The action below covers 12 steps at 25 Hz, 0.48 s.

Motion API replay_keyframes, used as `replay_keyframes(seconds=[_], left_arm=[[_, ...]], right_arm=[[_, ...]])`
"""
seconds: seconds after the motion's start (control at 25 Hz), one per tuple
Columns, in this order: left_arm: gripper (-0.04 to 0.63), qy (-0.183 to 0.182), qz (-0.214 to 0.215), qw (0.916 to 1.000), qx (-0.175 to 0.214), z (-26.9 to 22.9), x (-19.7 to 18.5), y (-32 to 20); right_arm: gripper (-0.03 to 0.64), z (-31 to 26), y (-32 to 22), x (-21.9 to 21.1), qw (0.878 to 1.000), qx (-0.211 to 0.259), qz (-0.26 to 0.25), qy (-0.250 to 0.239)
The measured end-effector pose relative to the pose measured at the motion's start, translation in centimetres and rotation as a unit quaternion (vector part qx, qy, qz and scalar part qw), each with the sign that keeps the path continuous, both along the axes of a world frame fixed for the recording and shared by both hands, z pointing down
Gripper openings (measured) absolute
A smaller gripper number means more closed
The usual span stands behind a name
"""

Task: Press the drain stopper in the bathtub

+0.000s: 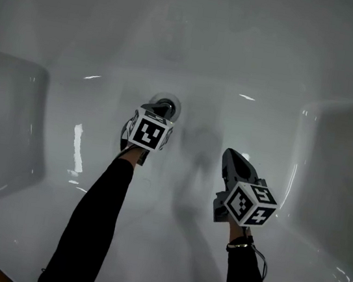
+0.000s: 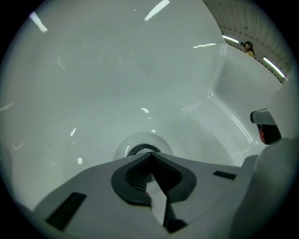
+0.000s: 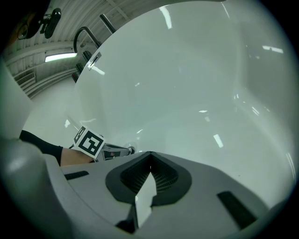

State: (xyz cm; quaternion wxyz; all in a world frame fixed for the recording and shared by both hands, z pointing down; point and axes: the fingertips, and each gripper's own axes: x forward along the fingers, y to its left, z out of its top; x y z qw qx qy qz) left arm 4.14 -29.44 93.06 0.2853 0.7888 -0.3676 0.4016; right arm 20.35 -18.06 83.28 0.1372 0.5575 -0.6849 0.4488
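Observation:
The round chrome drain stopper [image 1: 172,101] sits in the floor of the white bathtub [image 1: 255,57]. My left gripper [image 1: 162,108] is shut, and its joined tips sit right at the stopper's near edge. In the left gripper view the stopper [image 2: 139,149] peeks out just past the shut jaws of that gripper [image 2: 150,154]; whether they touch cannot be told. My right gripper [image 1: 228,153] is also shut, holds nothing and hovers over the tub floor to the right of the drain. The right gripper view shows its own shut jaws [image 3: 150,154] and the left gripper [image 3: 130,151] at the far left.
The tub's walls curve up on all sides, with stepped ledges at left [image 1: 11,106] and right [image 1: 346,149]. A chrome grab bar [image 3: 83,33] stands beyond the rim. Both of the person's arms wear black sleeves [image 1: 96,217].

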Motion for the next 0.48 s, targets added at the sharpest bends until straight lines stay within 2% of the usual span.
replay_keyframes(seconds=[0.48], left_arm=[[0.005,-0.009,-0.007,0.9998,-0.014,0.53,-0.19,-0.06]], right_arm=[[0.002,0.33,-0.07,-0.66,1.000,-0.010,-0.016,0.016]])
